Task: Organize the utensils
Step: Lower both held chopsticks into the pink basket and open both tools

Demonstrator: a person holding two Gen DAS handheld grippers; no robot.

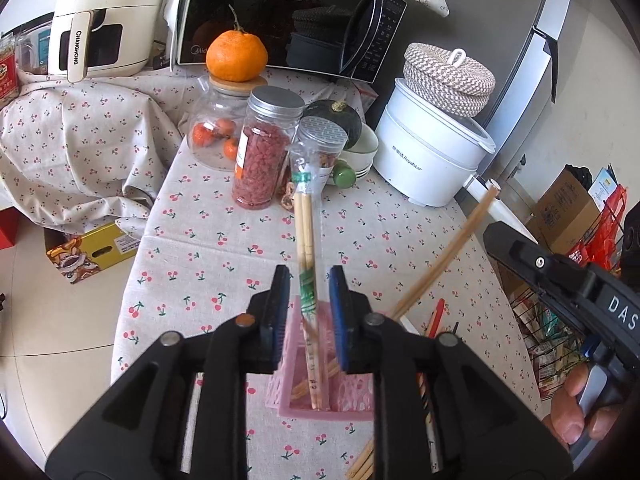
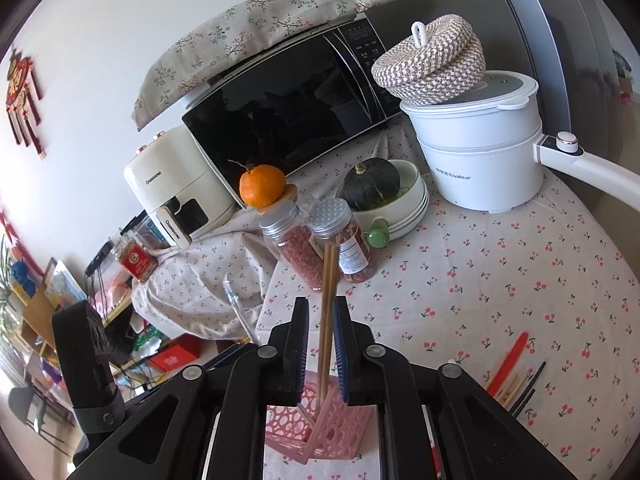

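Both grippers sit over the pink holder [image 1: 320,396], a perforated pink basket on the cherry-print surface [image 1: 224,248], directly below and between each pair of jaws. Left gripper [image 1: 309,312]: jaws partly open, blue pads clear on both sides of the wrapped chopsticks [image 1: 306,240], a pair in a clear sleeve with green print; lower ends already in the holder, top leaning away beyond the jaws toward the jars [image 1: 264,148]. Nothing gripped, as far as I can tell. Right gripper [image 2: 321,344]: jaws also partly open, bare chopsticks [image 2: 326,312] standing between the pads with a small gap either side, tips down in the holder; contact with the right pad can't be ruled out. Risks: both pairs stand only on their lean, so pulling a gripper back crooked could catch a pad on a stick and flip it out. The holder looks light and tilted in the right wrist view; long sticks leaning one way could tip it over, spilling what's inside. The two grippers are close together, so they could bump on the way out. More loose utensils [image 2: 514,376] lie on the surface to the right of the right jaws, plus some near the lower edge of the left view; they look not yet sorted.
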